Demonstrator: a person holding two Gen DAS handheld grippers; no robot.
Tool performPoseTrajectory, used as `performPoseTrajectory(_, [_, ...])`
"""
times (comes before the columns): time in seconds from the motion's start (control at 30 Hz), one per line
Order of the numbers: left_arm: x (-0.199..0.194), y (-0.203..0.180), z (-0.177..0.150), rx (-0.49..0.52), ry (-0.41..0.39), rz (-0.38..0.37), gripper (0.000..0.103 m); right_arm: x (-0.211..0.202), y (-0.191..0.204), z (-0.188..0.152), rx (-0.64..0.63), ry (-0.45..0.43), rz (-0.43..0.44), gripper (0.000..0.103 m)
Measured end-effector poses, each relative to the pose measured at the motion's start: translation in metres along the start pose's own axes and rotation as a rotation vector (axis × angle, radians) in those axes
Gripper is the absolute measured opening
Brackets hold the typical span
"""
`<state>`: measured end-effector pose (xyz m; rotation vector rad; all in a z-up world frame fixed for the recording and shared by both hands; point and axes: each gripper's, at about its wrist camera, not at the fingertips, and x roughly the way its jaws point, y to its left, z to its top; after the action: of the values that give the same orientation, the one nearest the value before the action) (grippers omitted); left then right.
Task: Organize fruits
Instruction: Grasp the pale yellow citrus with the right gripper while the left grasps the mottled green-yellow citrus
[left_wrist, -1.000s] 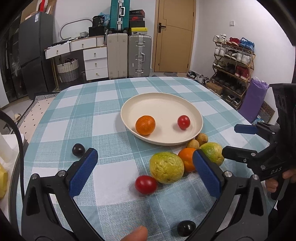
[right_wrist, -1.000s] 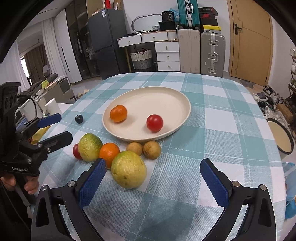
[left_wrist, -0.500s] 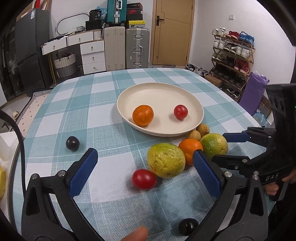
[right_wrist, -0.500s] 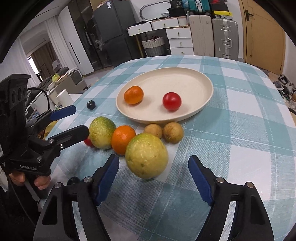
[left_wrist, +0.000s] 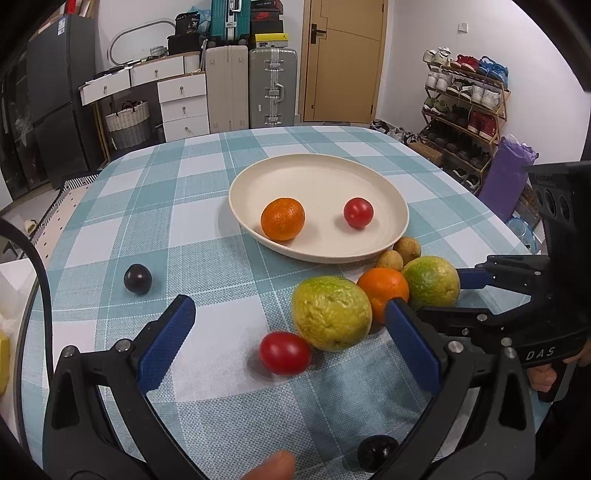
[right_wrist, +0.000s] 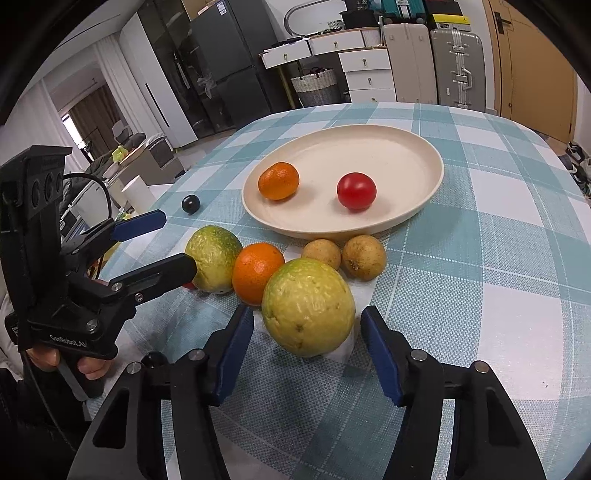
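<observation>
A cream plate (left_wrist: 317, 173) (right_wrist: 406, 155) holds a mandarin (left_wrist: 283, 218) (right_wrist: 278, 181) and a red tomato (left_wrist: 358, 212) (right_wrist: 356, 191). In front of it lie two yellow-green citrus fruits (left_wrist: 331, 313) (right_wrist: 307, 312), (left_wrist: 431, 282) (right_wrist: 213, 252), an orange (left_wrist: 383, 287) (right_wrist: 257, 272), two small brown fruits (right_wrist: 364, 256) and a second tomato (left_wrist: 284, 352). My left gripper (left_wrist: 288, 343) is open around that tomato. My right gripper (right_wrist: 307, 345) is open, its pads on either side of the nearer citrus, apart from it.
Two dark plums lie on the checked tablecloth, one at the left (left_wrist: 137, 278) (right_wrist: 190, 203) and one near the front edge (left_wrist: 376, 451). Suitcases, drawers and a shoe rack stand behind the table.
Both grippers have moved forward and lower towards the fruit. The right gripper's fingers have narrowed around the yellow-green citrus. The left gripper now frames the loose tomato.
</observation>
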<state>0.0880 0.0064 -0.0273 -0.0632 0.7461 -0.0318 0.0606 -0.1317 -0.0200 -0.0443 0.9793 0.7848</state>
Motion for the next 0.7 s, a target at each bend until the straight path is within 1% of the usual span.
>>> performPoseTrajectory(0.2, [0.0017,-0.0002,-0.0003,0.001,0.004,-0.004,0.102,0.0004,-0.0009,0.0009,0.013,-0.010,0.001,0.057])
performPoseTrajectory(0.27, [0.0036,0.0003,-0.0003,-0.001,0.009,-0.007,0.102,0.0003,-0.0016,0.0013,0.015,-0.013,-0.003,0.053])
performPoseTrajectory(0.37, [0.0054,0.0009,-0.0007,-0.004,0.013,-0.007,0.102,0.0004,-0.0023,0.0012,0.018,-0.016,-0.010,0.050])
performPoseTrajectory(0.53, [0.0067,0.0007,-0.0008,-0.002,0.017,-0.012,0.102,0.0001,-0.0005,0.0009,0.002,-0.016,-0.019,0.050])
performPoseTrajectory(0.7, [0.0081,-0.0004,-0.0005,0.004,0.019,0.001,0.102,-0.0020,-0.0001,0.0004,-0.001,-0.025,-0.028,0.049])
